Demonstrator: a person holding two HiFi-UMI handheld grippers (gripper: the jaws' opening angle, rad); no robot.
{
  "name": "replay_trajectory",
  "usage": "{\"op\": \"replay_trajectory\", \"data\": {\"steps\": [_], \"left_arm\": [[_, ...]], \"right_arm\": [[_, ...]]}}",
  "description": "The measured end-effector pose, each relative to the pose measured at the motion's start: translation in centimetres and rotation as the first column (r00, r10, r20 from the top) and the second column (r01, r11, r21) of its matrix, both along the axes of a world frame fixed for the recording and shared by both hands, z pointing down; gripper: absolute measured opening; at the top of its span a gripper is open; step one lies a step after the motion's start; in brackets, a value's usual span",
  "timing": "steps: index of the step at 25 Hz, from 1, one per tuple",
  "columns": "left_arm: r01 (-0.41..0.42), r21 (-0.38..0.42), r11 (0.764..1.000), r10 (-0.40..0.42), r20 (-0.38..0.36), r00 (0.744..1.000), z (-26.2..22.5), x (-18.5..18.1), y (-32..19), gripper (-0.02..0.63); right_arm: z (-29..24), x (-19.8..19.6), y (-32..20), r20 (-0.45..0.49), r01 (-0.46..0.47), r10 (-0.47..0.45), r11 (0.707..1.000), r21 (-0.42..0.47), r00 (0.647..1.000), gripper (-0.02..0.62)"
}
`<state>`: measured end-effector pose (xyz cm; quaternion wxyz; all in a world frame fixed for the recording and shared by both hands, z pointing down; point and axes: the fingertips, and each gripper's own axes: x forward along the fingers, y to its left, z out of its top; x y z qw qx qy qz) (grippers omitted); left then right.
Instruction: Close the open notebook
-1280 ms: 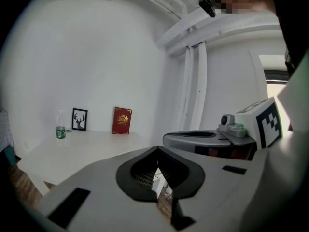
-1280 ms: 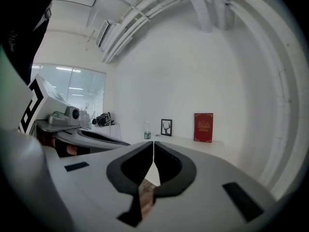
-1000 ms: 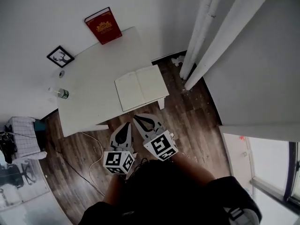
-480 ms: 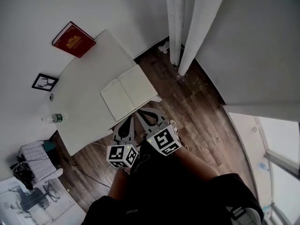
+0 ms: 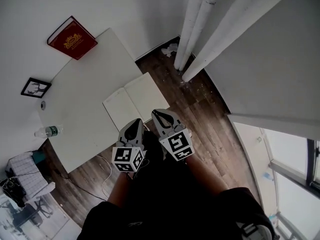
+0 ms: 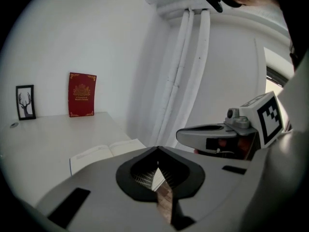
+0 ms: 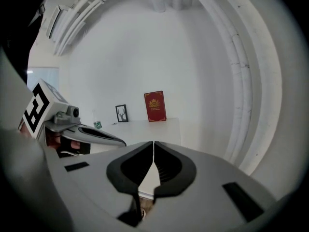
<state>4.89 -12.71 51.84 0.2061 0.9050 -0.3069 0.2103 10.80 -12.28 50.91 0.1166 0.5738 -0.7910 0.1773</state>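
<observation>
**A:** Where is the notebook (image 5: 136, 103) lying?

**B:** Flat open on the white counter (image 5: 82, 91), right at its near edge and close to the corner beside the white pipes (image 5: 192, 29). Both pages face up and look blank.

**A:** Which way does its spine run?

**B:** From the near edge towards the far edge, where the red book (image 5: 72, 38) stands against the wall. So it points more or less straight away from the person, with one leaf to the left and one to the right.

**A:** And the two tools?

**B:** The left gripper (image 5: 136, 122) and the right gripper (image 5: 155, 112) are side by side at that near edge. Both aim forward and somewhat down at the notebook. Each has its jaws pressed together with nothing between them.

**A:** Which is nearer?

**B:** In the head view, the right one's tip overlaps the near edge of the right-hand leaf. The left one's tip is by the near end of the spine. I can't tell how high either is above the paper.

**A:** So what does the closing turn on?

**B:** I'd say a leaf has to swing sideways across the spine. The right gripper looks better placed to get under the right leaf's outer edge, by the corner. Shut jaws might slip under it as a wedge; otherwise they'd have to spread to pinch the cover.
</observation>
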Motion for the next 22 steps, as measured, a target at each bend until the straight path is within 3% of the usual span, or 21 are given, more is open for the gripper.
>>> {"op": "replay_trajectory", "data": {"steps": [6,11,16,18,19,22], "left_arm": [[-0.015,-0.025,1.0,0.015,-0.003,1.0,2.1,1.1,-2.6,0.003],[0.0,-0.067,0.998,0.003,0.05,0.999,4.9,0.6,-4.6,0.003],[0.0,-0.079,0.997,0.003,0.031,1.0,5.6,1.2,-7.6,0.003],[-0.011,-0.086,0.996,0.013,0.022,1.0,5.7,1.5,-7.9,0.003],[-0.018,-0.091,0.996,0.02,0.019,1.0,5.9,1.6,-8.0,0.003],[-0.033,-0.107,0.994,0.034,0.011,0.999,6.4,1.6,-8.0,0.003]], "right_arm": [[2.6,3.3,-5.2,-0.05,0.055,-0.06,0.995,-0.085,0.997,0.025],[6.3,4.3,-9.7,-0.107,0.129,-0.157,0.965,-0.23,0.982,0.025],[9.6,4.7,-13.6,-0.061,0.175,-0.21,0.919,-0.353,0.976,0.037],[10.8,5.2,-14.9,-0.048,0.18,-0.215,0.903,-0.391,0.975,0.134],[11.4,5.6,-15.6,-0.031,0.179,-0.209,0.896,-0.408,0.977,0.137],[13.3,6.5,-17.1,0.082,0.197,-0.179,0.865,-0.462,0.98,0.138]]}}
